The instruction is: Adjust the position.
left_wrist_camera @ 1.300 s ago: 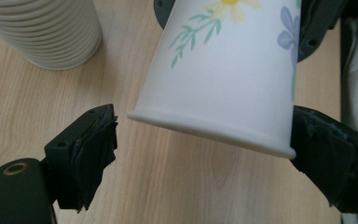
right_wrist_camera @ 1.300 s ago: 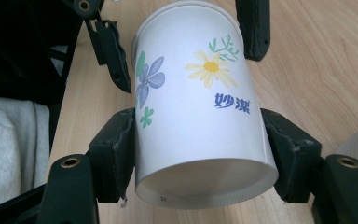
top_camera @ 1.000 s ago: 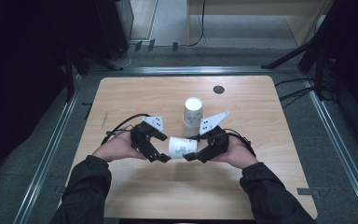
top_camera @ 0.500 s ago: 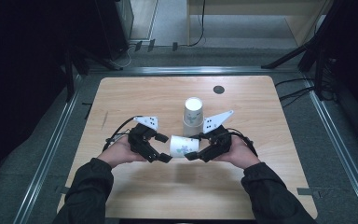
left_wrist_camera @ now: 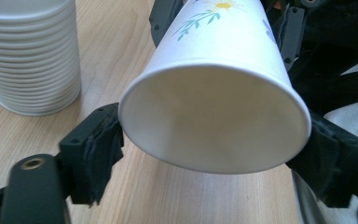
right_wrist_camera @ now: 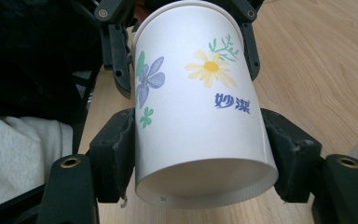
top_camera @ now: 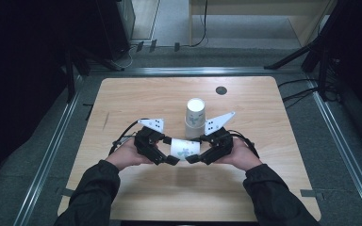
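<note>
Paper cup (top_camera: 185,151) between both grippers' jaws

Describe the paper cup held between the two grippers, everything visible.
The paper cup is white, thin-walled and tapered, with a rolled rim at its mouth and a recessed base. Printed on it are a yellow daisy, a purple flower, green leaves and blue characters. It is empty, lying on its side above the wooden table. The left gripper has just been closing its fingers on the rim end; the right gripper clamps the base end.
</note>
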